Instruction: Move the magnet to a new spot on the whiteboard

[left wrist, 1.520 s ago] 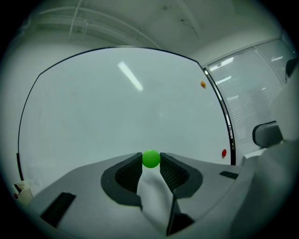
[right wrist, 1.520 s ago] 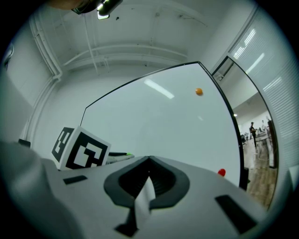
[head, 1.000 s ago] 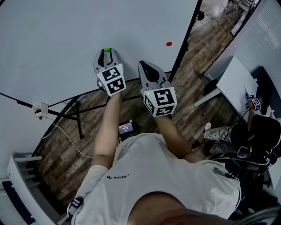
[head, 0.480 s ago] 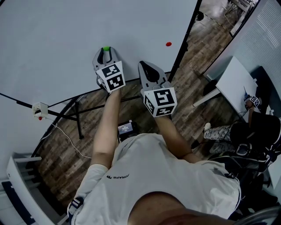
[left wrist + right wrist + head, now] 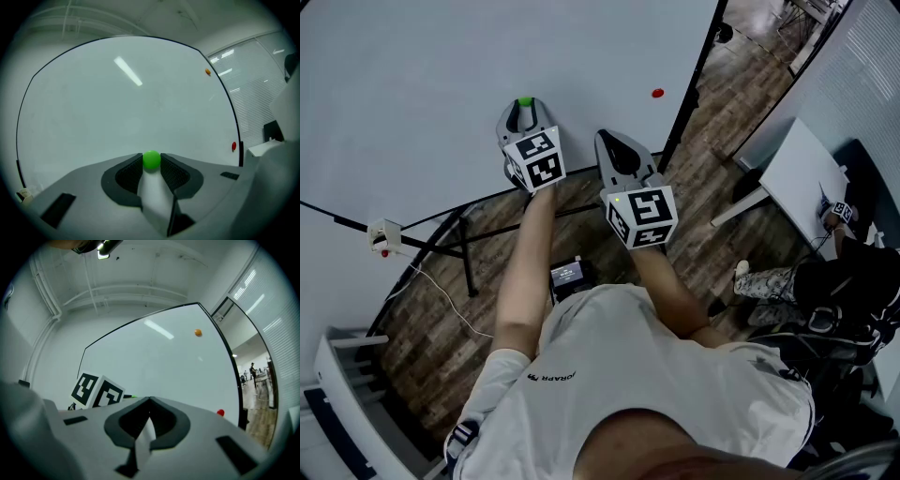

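Smooth round green magnet (image 5: 151, 159), seemingly pinched in ribbed left fingers (image 5: 130, 174) — right fingers (image 5: 165, 421) together

The head view looks steeply down from above the person's shoulders onto both arms, the left claw (image 5: 524, 111), the right claw (image 5: 607, 139) and the lower whiteboard (image 5: 441, 66). The left gripper view faces the board from close up, and the board fills most of its frame. The right gripper view sits farther back, with the left claw's marker cube (image 5: 97, 391) at its lower left. All three views share the board's right edge and the red magnet (image 5: 657, 93). The head and left gripper views also share the green magnet (image 5: 525, 102).
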### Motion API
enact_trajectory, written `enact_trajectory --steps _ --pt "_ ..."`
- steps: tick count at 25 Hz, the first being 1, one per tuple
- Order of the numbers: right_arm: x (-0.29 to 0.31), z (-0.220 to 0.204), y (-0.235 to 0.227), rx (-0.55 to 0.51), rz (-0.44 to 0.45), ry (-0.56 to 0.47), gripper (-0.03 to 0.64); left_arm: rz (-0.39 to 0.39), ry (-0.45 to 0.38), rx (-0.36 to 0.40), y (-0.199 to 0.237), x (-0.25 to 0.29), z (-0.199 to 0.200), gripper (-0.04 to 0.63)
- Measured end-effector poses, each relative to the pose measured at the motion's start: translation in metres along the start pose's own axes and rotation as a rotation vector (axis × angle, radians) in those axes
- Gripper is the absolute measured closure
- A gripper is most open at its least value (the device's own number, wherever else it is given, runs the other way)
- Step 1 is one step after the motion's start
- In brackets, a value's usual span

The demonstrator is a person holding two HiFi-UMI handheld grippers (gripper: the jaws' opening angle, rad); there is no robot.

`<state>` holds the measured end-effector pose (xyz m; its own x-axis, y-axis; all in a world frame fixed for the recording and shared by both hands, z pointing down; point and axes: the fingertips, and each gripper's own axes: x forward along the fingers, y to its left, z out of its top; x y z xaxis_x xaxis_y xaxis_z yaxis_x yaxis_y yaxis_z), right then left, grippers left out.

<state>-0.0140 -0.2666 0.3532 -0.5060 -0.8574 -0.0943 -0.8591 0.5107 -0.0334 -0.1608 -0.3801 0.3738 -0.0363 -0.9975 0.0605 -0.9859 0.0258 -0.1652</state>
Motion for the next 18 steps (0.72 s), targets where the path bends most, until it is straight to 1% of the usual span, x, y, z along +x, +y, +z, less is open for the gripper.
enact_trajectory --steps 12,18 --pt "-0.0014 -0.0015 -0.0008 -0.003 -0.004 0.004 0.604 0.000 0.007 0.003 0.0010 0.0034 0.0016 0.476" --pt "-0.0038 -0.0009 -0.0015 -0.002 -0.005 0.003 0.603 -0.007 0.014 -0.011 0.0000 0.0028 0.0012 0.476"
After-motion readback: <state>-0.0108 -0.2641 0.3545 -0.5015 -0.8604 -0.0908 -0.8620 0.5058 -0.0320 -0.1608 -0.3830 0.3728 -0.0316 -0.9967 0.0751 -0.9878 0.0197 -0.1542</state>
